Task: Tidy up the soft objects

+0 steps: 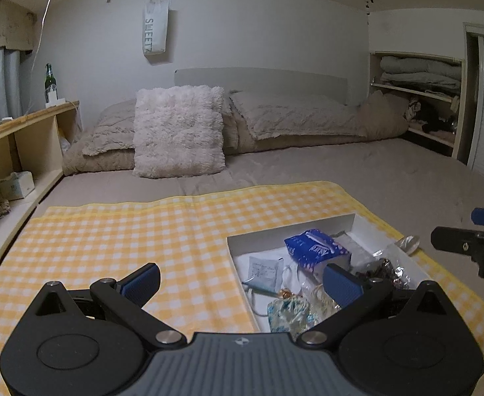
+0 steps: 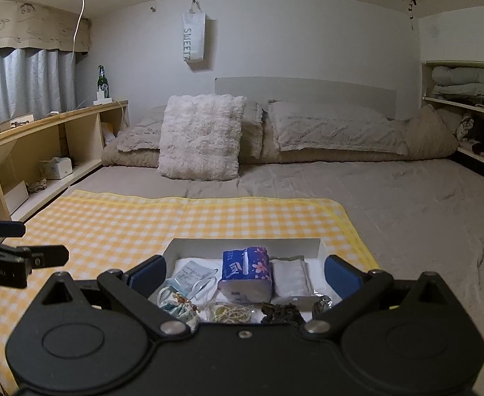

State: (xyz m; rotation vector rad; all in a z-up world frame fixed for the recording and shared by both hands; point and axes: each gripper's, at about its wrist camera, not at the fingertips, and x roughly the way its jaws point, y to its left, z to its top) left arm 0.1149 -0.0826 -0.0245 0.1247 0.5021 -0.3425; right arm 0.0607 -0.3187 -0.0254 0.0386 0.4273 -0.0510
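Between our right gripper's [image 2: 244,275] jaws, spread wide with nothing in them, sits the white tray [image 2: 248,245] with all the soft stuff in it. Our left gripper [image 1: 242,283] is the same deal: jaws wide apart, empty, hovering over the tray's near-left corner and the yellow checked cloth [image 1: 126,231].

Progress-wise, everything small and soft we can see is lying inside the tray, nothing loose on the cloth itself, except maybe a clear plastic wrapper [image 1: 407,243] poking over the tray's far right rim. So this fits either a tray packed and done, or a tray waiting to be emptied and sorted. We honestly can't call it from here.

Count, as best we can:
- one blue tissue pack [image 2: 247,272], standing in the middle
- one packaged face mask [image 2: 190,274] to its left
- one flat white packet [image 2: 290,279] to its right
- one patterned drawstring pouch [image 2: 179,307] at the near left
- one clear bag of rubber bands [image 2: 230,313], we think
- one dark braided thing [image 2: 283,313], hard to make out

Further out on the bed [image 2: 407,204]: one fluffy cushion [image 2: 200,137] and two beige pillows behind it.
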